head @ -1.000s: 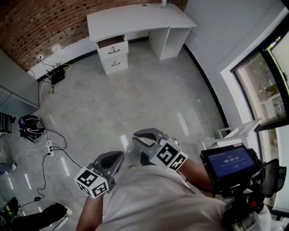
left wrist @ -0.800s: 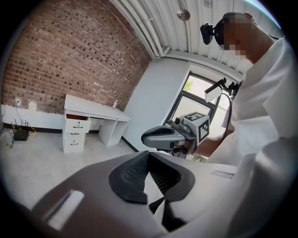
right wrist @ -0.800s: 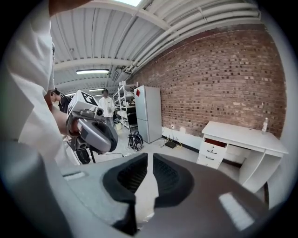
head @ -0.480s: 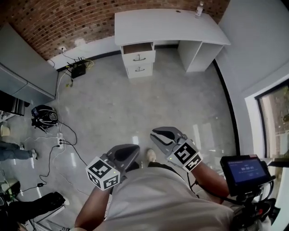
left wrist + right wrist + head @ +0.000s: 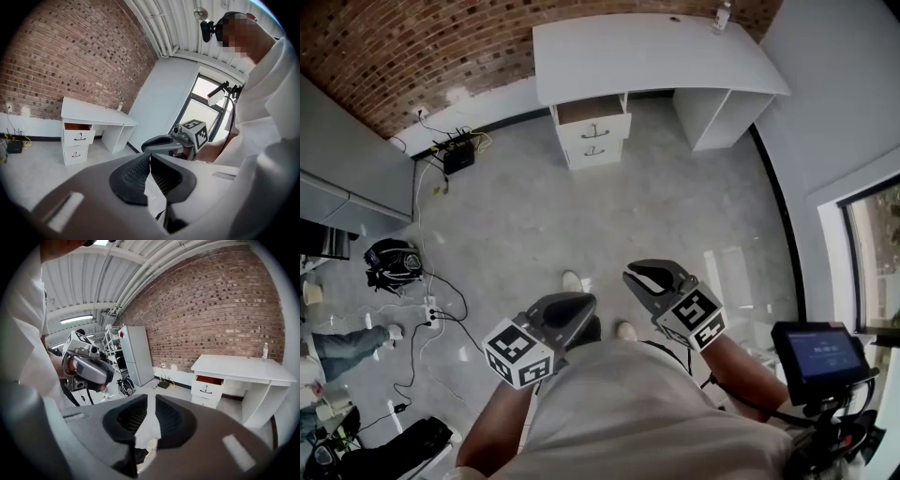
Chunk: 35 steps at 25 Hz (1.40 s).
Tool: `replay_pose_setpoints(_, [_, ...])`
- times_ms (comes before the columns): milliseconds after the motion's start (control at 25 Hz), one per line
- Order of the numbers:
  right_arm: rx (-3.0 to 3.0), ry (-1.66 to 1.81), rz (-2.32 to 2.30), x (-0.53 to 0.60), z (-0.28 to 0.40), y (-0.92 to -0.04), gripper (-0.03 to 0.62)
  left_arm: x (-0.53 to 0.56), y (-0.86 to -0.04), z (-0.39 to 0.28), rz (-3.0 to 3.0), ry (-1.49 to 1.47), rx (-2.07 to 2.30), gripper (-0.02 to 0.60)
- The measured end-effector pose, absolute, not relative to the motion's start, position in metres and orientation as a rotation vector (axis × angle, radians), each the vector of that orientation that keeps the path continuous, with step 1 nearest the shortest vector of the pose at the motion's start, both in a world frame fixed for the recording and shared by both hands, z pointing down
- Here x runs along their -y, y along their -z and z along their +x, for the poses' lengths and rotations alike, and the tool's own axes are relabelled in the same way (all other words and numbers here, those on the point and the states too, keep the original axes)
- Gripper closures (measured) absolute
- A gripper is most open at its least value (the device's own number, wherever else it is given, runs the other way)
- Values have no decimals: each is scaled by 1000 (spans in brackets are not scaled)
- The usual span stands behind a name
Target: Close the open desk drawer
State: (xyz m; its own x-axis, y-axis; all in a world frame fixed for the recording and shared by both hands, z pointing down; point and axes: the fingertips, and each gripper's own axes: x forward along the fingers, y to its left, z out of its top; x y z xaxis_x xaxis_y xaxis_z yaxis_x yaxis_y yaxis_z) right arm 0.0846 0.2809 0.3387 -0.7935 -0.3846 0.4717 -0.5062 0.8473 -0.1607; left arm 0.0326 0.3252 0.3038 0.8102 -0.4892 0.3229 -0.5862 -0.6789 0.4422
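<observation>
The white desk (image 5: 656, 52) stands against the brick wall, far ahead. Its top drawer (image 5: 592, 111) is pulled out and shows a brown inside; the lower drawer (image 5: 593, 150) is flush. Both grippers are held close to the person's body, well short of the desk. My left gripper (image 5: 567, 309) has its jaws together on nothing. My right gripper (image 5: 649, 278) shows only a thin slit between its pads and holds nothing. The left gripper view has the left gripper (image 5: 150, 157) and the open drawer (image 5: 78, 127). The right gripper view has the right gripper (image 5: 151, 401) and the drawer (image 5: 209, 380).
Grey polished floor (image 5: 609, 216) lies between me and the desk. A router (image 5: 457, 155), cables, a power strip (image 5: 429, 307) and a black bag (image 5: 391, 255) sit at the left. A bottle (image 5: 722, 14) stands on the desk. A screen (image 5: 820, 349) is mounted at my right.
The desk has shifted slightly in the head view as the person steps forward; both shoes now show below the grippers. The grippers keep their pose near the body.
</observation>
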Motion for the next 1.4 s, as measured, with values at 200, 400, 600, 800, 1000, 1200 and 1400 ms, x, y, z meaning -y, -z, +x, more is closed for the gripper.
replay_pose_setpoints(200, [2554, -481, 781, -213, 52, -337, 554, -259, -292, -8, 2479, -241, 709, 569])
replay_pose_setpoints(400, [2486, -583, 883, -141, 18, -373, 554, -196, -293, -54, 2497, -245, 646, 569])
replay_pose_setpoints(600, [2433, -666, 934, -95, -7, -406, 554, -157, -301, -90, 2484, -256, 611, 569])
replay_pose_setpoints(800, [2367, -887, 966, -43, -16, -455, 554, -117, -303, -108, 2456, -232, 626, 569])
replay_pose_setpoints(1000, [2334, -1249, 1053, 16, -22, -511, 554, -79, -308, -114, 2430, -248, 630, 569])
replay_pose_setpoints(1200, [2318, -1513, 1179, 89, -19, -565, 554, -32, -328, -113, 2409, -291, 633, 570])
replay_pose_setpoints(1400, [2270, -1672, 1230, 148, -23, -612, 554, 21, -348, -104, 2386, -346, 605, 569])
